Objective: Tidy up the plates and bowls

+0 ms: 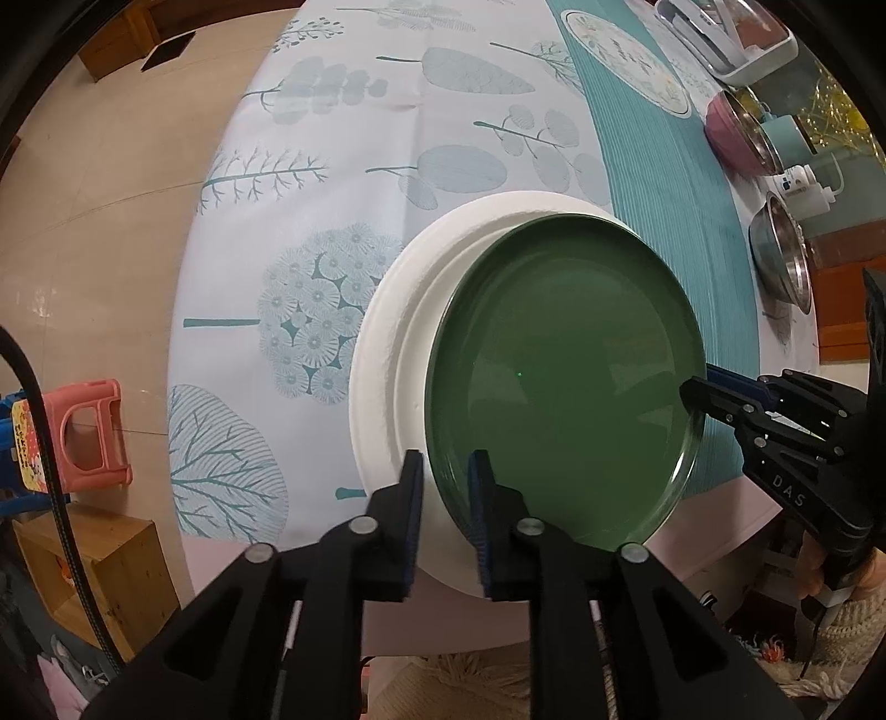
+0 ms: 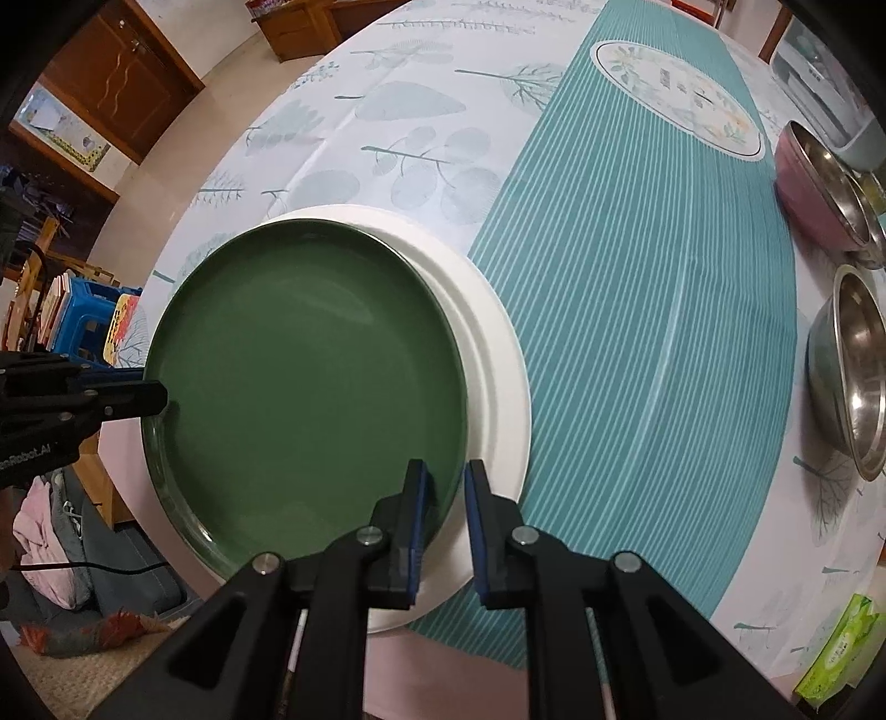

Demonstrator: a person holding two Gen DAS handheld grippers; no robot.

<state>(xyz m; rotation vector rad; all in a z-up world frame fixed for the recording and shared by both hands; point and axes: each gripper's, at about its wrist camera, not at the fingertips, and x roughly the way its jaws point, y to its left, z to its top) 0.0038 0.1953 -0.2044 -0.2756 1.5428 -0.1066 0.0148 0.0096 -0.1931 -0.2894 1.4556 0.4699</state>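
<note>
A green plate (image 1: 559, 376) sits on top of a larger white plate (image 1: 387, 354) near the table's front edge. My left gripper (image 1: 446, 471) is shut on the green plate's rim, one finger on each side. My right gripper (image 2: 446, 482) is shut on the opposite rim of the green plate (image 2: 299, 382), with the white plate (image 2: 493, 354) showing under it. Each gripper shows in the other's view, the right (image 1: 698, 396) and the left (image 2: 155, 399), clamped on the rim.
A pink bowl with a steel inside (image 2: 819, 188) and a steel bowl (image 2: 853, 365) stand at the table's right side. A white bin (image 1: 742, 39) and a small white bottle (image 1: 803, 185) are at the far right. A green tissue pack (image 2: 841, 653) lies at the front right. A pink stool (image 1: 88, 432) stands on the floor.
</note>
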